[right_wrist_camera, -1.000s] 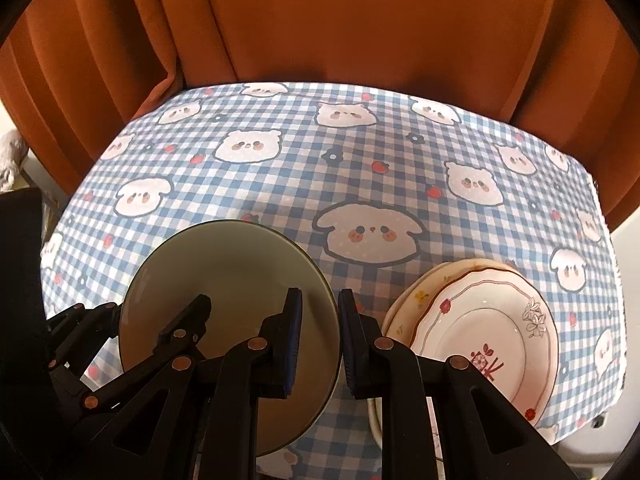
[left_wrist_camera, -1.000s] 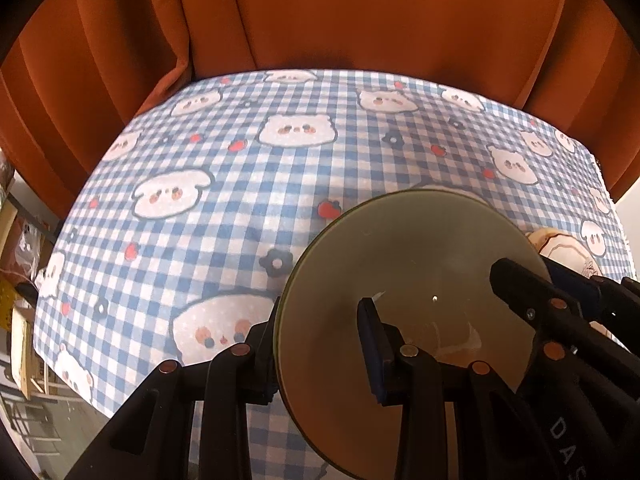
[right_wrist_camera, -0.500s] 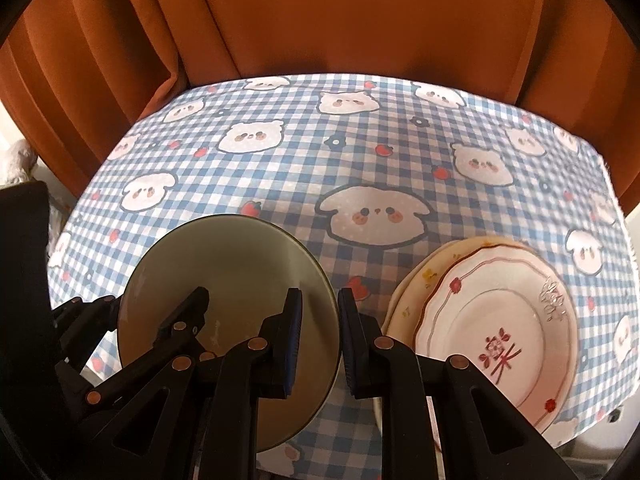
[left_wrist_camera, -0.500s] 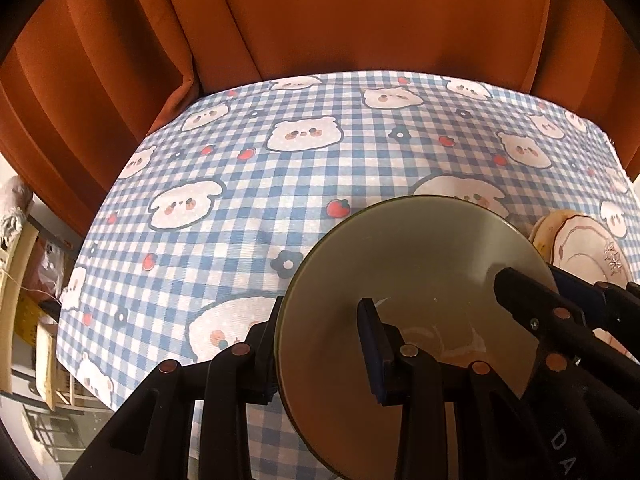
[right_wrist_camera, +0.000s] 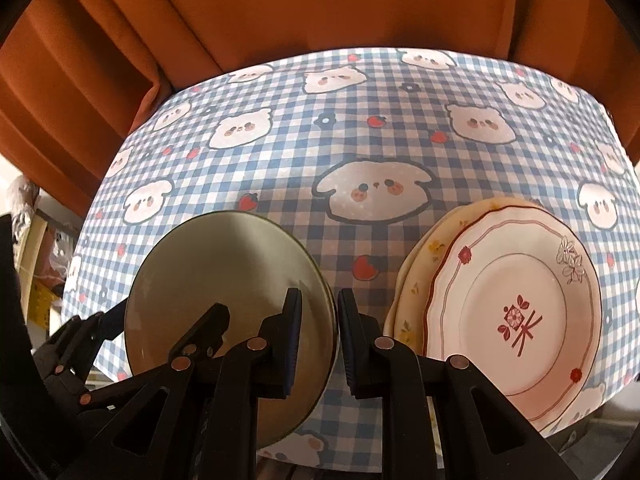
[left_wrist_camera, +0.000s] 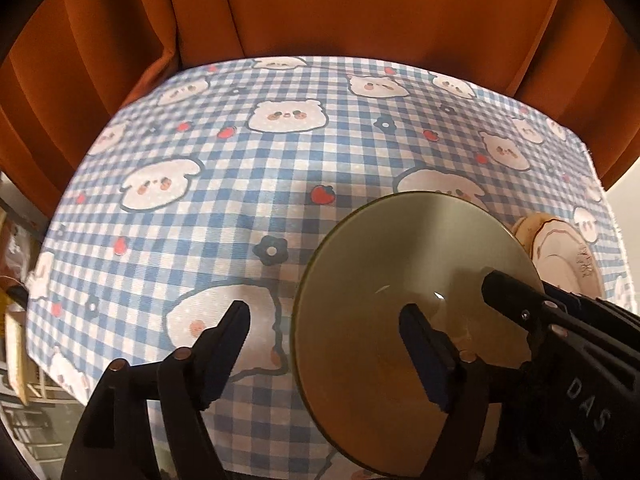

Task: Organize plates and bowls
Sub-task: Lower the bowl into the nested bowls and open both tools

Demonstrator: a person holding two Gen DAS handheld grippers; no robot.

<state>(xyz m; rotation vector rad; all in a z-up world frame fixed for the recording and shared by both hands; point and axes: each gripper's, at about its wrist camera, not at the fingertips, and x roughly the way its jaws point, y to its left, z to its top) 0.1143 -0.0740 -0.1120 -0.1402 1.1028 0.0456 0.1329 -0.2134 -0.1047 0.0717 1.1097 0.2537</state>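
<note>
Your left claw [left_wrist_camera: 324,332] had just been opening: its two fingers stood spread wide, one out over the tablecloth [left_wrist_camera: 248,168] and the other above the inside of the olive-green plate [left_wrist_camera: 404,280], with the plate's left rim between them but neither pad pressing on it. That let go of the rim it had pinched half a second before, so I judged the hand-over finished on that side and the plate left to your right claw [right_wrist_camera: 318,326] alone.

Your right claw was nearly closed and pinched the plate's right rim, one pad over the inner face and the other just outside the edge. The plate sat tilted above the near left part of the table [right_wrist_camera: 280,152], beside the stack of patterned plates [right_wrist_camera: 516,320] and apart from it. From here, carrying it onto that stack looked like the likely next move.

The plate was round, plain and glossy, a dull olive with a thin darker edge and small highlights near its centre. With one narrow grip on a smooth rim, it could well swing or slip.
</note>
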